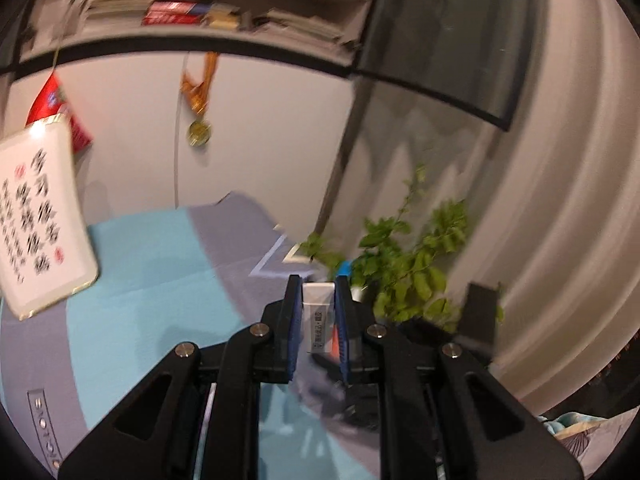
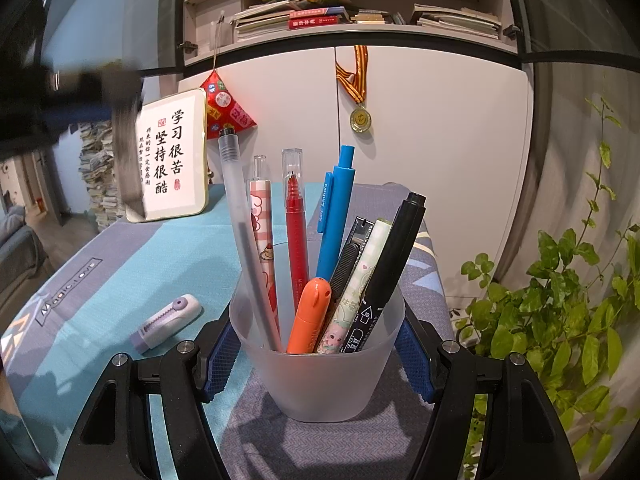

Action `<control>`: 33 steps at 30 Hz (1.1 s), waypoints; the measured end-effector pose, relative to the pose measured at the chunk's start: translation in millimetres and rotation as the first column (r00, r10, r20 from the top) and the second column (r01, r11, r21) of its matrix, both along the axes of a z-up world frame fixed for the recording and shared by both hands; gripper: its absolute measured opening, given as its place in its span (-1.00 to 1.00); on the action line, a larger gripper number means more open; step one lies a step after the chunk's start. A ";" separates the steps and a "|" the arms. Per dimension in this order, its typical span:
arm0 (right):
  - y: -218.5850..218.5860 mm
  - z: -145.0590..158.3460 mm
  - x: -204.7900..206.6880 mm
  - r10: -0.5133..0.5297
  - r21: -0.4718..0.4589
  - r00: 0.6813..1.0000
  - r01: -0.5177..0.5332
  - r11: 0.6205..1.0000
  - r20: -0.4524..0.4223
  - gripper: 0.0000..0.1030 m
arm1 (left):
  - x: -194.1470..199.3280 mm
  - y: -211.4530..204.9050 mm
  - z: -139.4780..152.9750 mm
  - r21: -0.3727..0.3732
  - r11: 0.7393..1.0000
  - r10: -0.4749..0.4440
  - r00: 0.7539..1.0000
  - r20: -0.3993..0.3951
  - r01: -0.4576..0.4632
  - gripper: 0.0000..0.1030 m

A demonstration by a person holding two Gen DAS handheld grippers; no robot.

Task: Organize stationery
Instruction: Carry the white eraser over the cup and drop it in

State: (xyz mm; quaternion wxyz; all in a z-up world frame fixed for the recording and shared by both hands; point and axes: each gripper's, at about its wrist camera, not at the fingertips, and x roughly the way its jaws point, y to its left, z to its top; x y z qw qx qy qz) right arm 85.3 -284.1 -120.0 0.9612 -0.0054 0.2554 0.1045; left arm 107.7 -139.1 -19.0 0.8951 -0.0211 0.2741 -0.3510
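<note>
Left wrist view: the left gripper (image 1: 317, 312) is raised above the counter (image 1: 152, 280), its fingers (image 1: 291, 320) closed narrowly on a white eraser (image 1: 318, 320) in a printed sleeve. The eraser sits lengthwise between the blue pads, touching both, its far end level with the fingertips. The picture is blurred, which suggests motion.

Right wrist view: the right gripper (image 2: 318, 356) has its fingers (image 2: 218, 360) set wide on either side of a frosted pen cup (image 2: 320, 372) standing upright on the counter (image 2: 120, 264). The pads lie just beside the cup wall; whether they press it cannot be told. The cup holds a frosted pen (image 2: 240, 216), a pink patterned pen (image 2: 263, 240), a red gel pen (image 2: 295, 220), a blue click pen (image 2: 335, 216), an orange highlighter (image 2: 311, 316), a utility knife (image 2: 352, 252), a pale green illustrated pen (image 2: 360, 280) and a black marker (image 2: 390, 264). A purple-and-white correction tape (image 2: 168, 322) lies on the counter, left of the cup and apart from it.

Step in hand, as judged: carrying the eraser toward the cup while the right gripper steadies it. The next move calls for bringing the eraser over the cup mouth, finding a gap among the crowded pens, and only then releasing. The correction tape appears not yet put away.
</note>
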 end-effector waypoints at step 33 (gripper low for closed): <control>0.8 -0.8 0.6 0.003 0.000 1.000 -0.003 1.000 -0.001 0.39 | 21.7 16.2 -49.1 0.185 0.978 0.111 0.990 -0.090 -0.093 -0.51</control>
